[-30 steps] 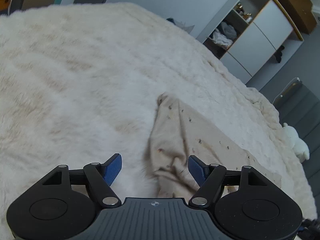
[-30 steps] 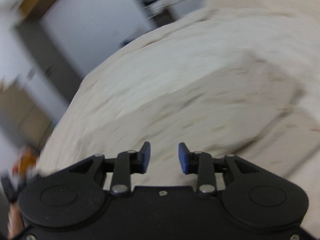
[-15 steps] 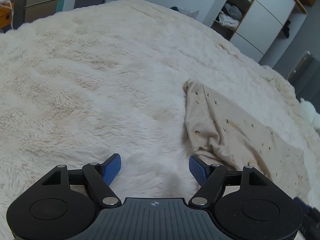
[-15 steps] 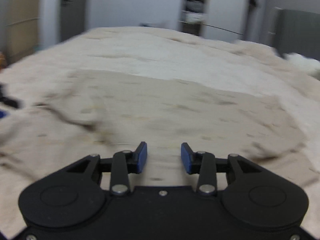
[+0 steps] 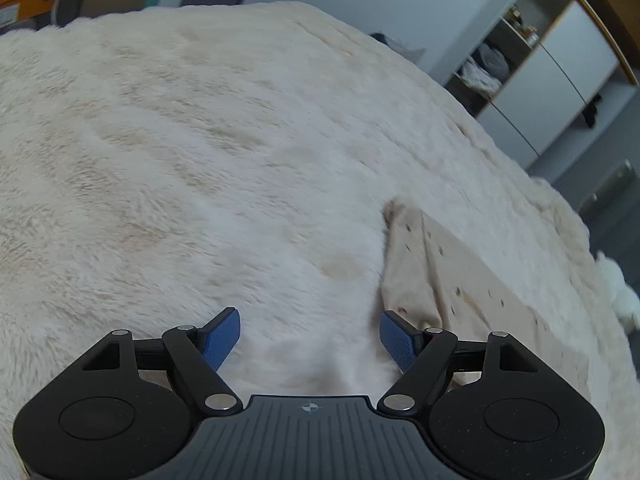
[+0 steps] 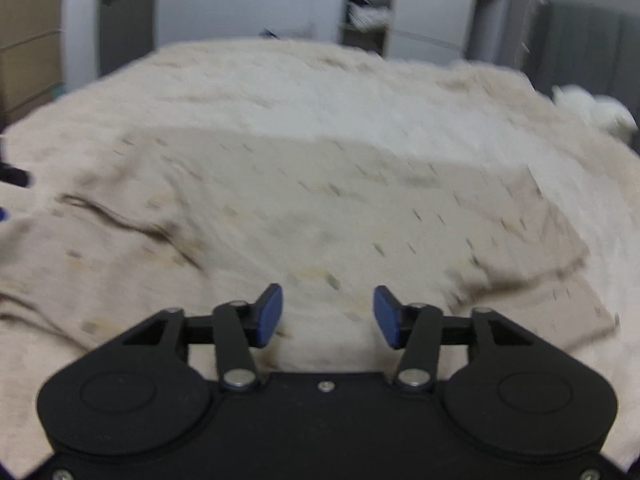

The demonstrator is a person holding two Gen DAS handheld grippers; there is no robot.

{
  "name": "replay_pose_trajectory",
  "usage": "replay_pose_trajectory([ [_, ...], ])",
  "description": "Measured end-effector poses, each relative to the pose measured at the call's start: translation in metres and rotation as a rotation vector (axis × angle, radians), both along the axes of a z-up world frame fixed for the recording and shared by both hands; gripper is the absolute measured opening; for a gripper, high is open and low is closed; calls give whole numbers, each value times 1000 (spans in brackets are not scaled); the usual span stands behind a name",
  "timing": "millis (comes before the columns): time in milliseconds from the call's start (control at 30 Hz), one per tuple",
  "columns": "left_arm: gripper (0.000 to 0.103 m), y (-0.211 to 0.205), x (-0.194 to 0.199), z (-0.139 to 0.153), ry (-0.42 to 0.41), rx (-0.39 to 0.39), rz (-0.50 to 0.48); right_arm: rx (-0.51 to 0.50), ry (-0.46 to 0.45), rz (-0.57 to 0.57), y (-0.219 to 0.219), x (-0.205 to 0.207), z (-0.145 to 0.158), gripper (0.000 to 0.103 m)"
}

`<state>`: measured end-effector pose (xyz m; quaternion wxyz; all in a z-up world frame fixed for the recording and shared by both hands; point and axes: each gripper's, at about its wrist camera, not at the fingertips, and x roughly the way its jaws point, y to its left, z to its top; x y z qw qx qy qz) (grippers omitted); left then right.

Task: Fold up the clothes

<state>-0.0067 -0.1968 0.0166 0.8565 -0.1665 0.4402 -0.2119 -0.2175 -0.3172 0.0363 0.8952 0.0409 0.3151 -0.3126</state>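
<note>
I see a bed under a shaggy cream blanket (image 5: 192, 152) filling most of my left view. Beyond its far edge stands a white cupboard (image 5: 560, 80) with open shelves holding bundled items too small to name. A white plush toy (image 5: 622, 296) sits near the bed's right edge, and a grey headboard (image 6: 580, 48) rises behind.
</note>
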Motion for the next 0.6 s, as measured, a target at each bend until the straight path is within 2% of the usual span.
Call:
replay_pose_trajectory([
  [167,72,4,0,1,8,-5,-1,-137,1,203,59,14,1,66],
  [367,73,15,6,-9,-9,3,-27,-190,60,348,114,20,-22,68],
  [467,73,17,5,-11,-5,5,-25,-251,97,423,137,28,-34,72],
  [600,73,20,3,-14,-2,9,-33,-414,170,484,163,49,-57,72],
])
